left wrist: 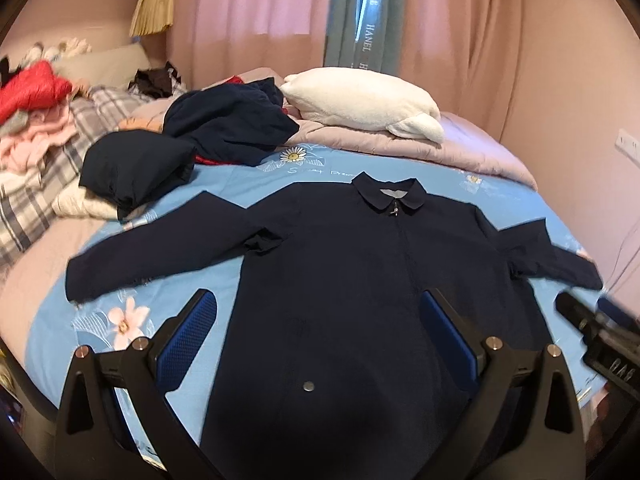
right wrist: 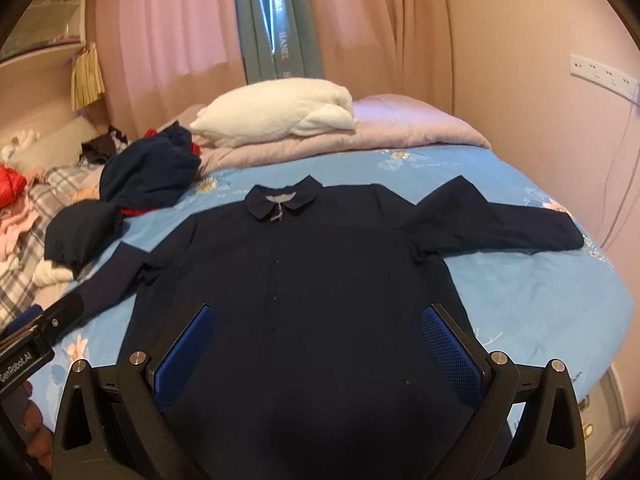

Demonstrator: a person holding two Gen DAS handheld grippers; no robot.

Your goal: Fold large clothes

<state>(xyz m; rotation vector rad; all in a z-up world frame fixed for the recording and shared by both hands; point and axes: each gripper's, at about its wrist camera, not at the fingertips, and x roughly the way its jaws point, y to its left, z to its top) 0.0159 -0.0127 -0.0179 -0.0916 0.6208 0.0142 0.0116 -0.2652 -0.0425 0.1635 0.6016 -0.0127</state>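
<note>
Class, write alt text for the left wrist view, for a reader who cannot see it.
A navy collared jacket lies flat, front up, sleeves spread, on a blue floral bedsheet. The open left gripper hovers above its lower half. Behind are a dark clothes pile and a white pillow.

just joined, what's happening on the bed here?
A person holds two tools over a dark navy collared jacket spread flat, front up, sleeves out, on the blue floral bedsheet. The left tool and right tool are both open and grip nothing. No fold made yet.
</note>
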